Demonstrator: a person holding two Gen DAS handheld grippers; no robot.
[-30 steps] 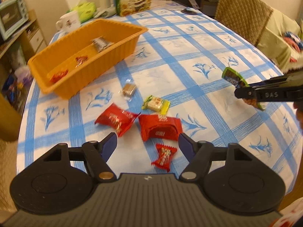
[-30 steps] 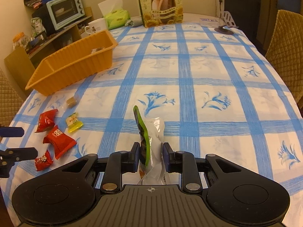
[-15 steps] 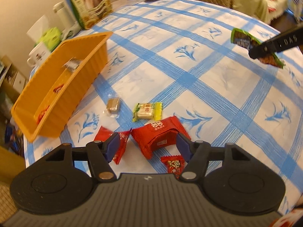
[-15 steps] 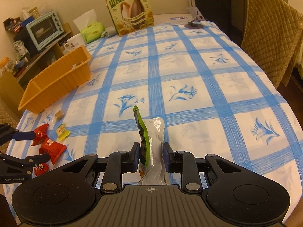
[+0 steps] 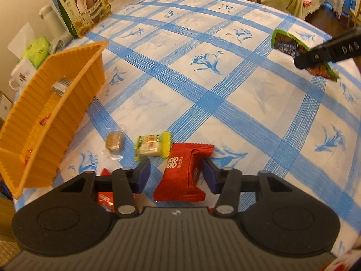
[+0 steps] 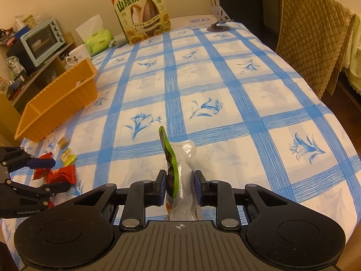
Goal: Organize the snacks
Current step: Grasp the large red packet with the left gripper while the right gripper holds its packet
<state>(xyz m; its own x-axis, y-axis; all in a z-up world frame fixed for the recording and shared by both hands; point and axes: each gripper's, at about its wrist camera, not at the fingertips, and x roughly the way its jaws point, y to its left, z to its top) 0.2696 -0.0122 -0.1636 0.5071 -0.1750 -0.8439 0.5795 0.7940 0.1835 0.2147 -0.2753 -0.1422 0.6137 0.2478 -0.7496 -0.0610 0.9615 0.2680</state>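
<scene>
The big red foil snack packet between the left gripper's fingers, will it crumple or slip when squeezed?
The big red foil snack packet looks puffy and creased, so it probably dents. Its glossy wrapper may slip. It lies flat between the open left gripper, so rolling seems unlikely.

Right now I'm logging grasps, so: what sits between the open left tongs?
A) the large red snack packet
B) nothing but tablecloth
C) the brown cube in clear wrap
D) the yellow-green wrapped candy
A: in the left wrist view the large red snack packet lies on the cloth between the spread fingers of the left tongs, which have not closed on it.
</scene>
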